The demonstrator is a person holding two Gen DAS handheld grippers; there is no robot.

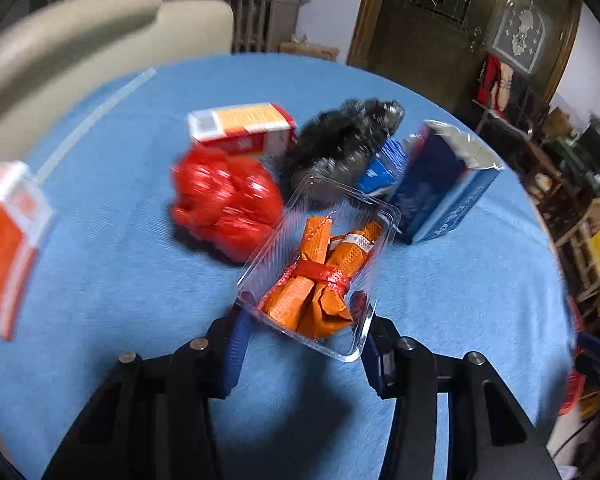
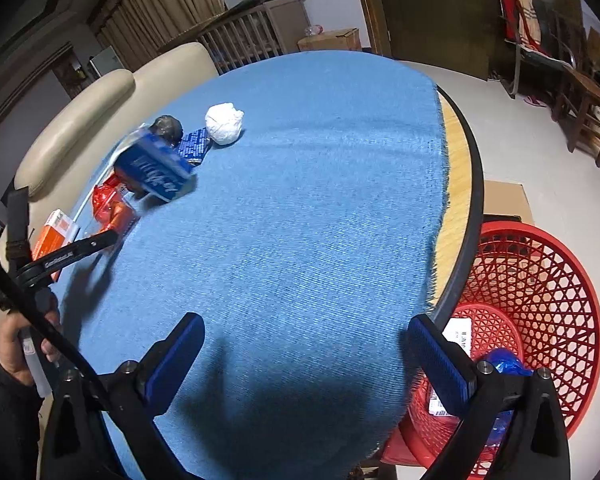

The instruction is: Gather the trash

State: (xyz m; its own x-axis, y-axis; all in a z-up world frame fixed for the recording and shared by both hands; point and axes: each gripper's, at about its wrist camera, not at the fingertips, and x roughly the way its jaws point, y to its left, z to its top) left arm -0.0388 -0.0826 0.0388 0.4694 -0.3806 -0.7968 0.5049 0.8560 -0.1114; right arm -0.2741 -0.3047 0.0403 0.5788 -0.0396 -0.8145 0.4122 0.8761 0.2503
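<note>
Since the left gripper (image 1: 302, 338) has its jaws pressed on the near end of the clear plastic tray (image 1: 320, 264), a light, flimsy, slippery shell holding orange wrappers (image 1: 320, 280) just before the red bag (image 1: 224, 200), a gentle squeeze across its side walls looks safest, while the right gripper (image 2: 304, 360) hangs wide and empty.

Nothing much can be read from here: white lettering runs down the blue carton (image 2: 153, 171) and small embossed writing sits on the left gripper's black arm (image 2: 66, 257), both too blurred to make out; the basket's white labels (image 2: 458, 332) are illegible
</note>
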